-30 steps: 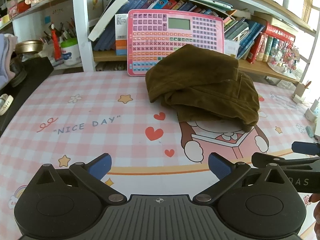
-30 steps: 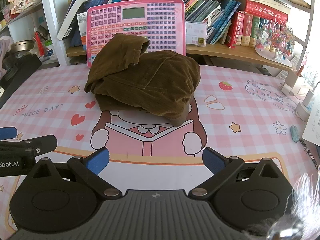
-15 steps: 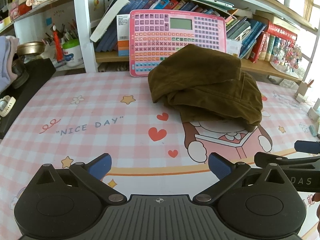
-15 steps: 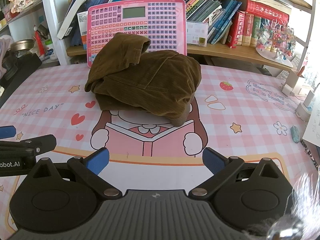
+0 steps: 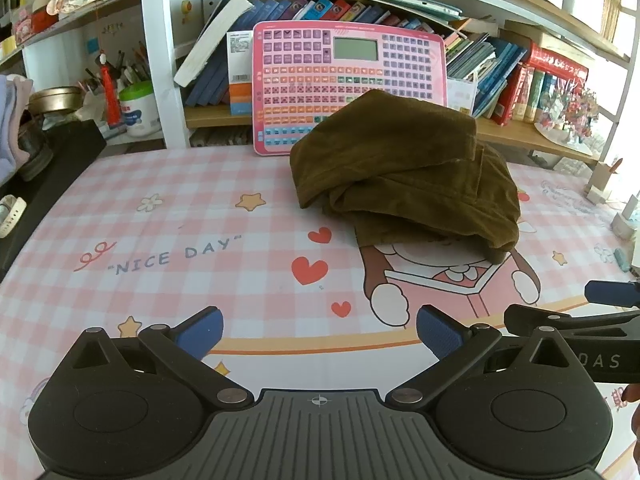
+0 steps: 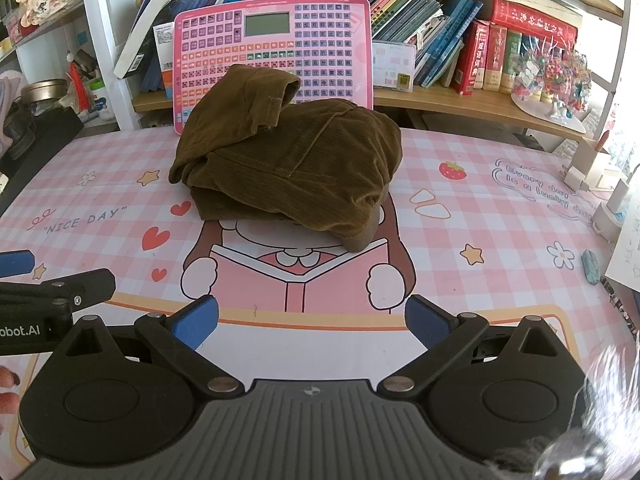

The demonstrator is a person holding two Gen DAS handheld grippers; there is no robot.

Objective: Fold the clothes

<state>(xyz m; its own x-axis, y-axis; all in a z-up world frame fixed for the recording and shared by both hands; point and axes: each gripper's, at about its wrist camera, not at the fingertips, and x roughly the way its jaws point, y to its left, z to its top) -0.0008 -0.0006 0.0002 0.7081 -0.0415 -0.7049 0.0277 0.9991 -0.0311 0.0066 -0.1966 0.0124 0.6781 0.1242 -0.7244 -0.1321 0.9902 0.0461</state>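
The brown corduroy garment (image 6: pixel 288 164) lies bunched in a heap toward the back of the counter (image 6: pixel 460 216), just in front of a pink keyboard toy (image 6: pixel 276 44) propped against the bookshelf. From the right gripper (image 6: pixel 312 322) it sits straight ahead; from the left gripper (image 5: pixel 318 332) it lies ahead and to the right. Both grippers hover spread wide and empty, well short of the cloth. The heap runs roughly left to right, so the right gripper looks better lined up for the near hem

Brown garment (image 6: pixel 288 164) on pink checked mat (image 6: pixel 460 216).
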